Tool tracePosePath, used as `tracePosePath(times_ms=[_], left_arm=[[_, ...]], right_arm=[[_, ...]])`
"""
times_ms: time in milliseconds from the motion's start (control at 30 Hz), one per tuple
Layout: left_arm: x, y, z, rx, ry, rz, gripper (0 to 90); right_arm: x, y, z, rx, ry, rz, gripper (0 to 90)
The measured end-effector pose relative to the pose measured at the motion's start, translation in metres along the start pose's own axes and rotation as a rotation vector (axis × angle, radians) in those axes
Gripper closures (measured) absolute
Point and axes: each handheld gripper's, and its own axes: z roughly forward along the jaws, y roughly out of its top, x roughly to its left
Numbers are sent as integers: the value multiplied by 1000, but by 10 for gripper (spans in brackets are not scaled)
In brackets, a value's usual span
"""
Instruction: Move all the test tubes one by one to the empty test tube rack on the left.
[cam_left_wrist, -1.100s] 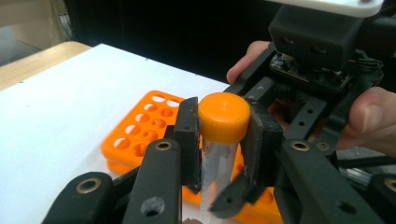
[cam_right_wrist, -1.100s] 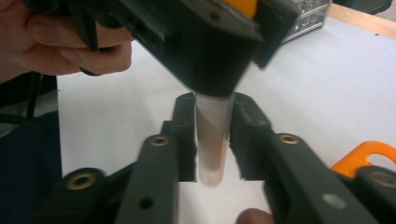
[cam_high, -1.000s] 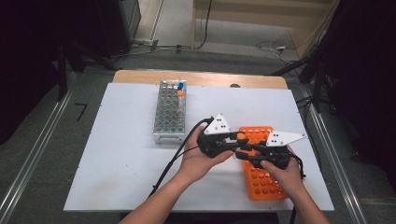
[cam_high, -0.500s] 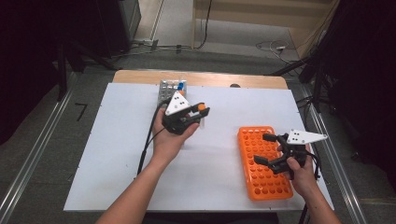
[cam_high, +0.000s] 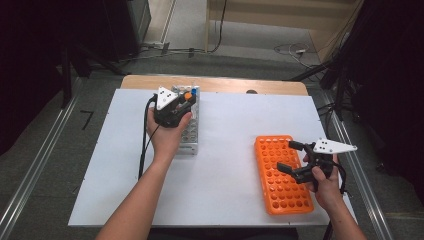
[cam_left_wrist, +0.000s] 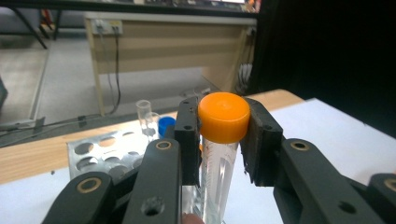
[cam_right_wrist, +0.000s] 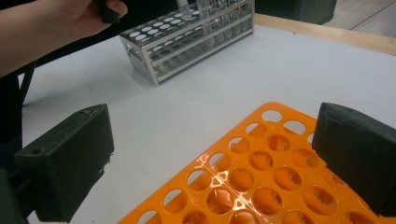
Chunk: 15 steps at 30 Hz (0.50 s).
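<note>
1. High view: since the earlier frames, the left gripper (cam_high: 176, 107) has travelled from beside the orange rack (cam_high: 281, 173) to above the metal rack (cam_high: 189, 131) at the far left of the white table (cam_high: 225, 125). The right gripper (cam_high: 294, 160) has stayed over the orange rack's right edge; its jaws have just been opening and stand wide apart with nothing between them.
2. Left gripper view: the black jaws are clamped on the tube (cam_left_wrist: 219, 154), a clear plastic cylinder with a smooth, round orange cap, held upright above the perforated metal rack (cam_left_wrist: 93, 154). A blue-capped tube (cam_left_wrist: 166, 125) stands behind.
3. Right gripper view: two blocky matte pads (cam_right_wrist: 70, 158) flank the glossy orange rack (cam_right_wrist: 252, 182) of round holes; the open-framed metal rack (cam_right_wrist: 187, 44) lies beyond.
</note>
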Motion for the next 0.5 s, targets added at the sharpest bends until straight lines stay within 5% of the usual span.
tracePosePath(times_ms=[133,267,500], left_arm=[[0,-4,6,1,23,-2,708],[-1,-7,10,33,60,42,708],[-1,-16,19,153,82,53,696]], right_arm=[[0,-1,0,1,1,2,0],[-1,-1,-1,-1,-3,3,0],[-1,-2,0,6,-9,2,0]])
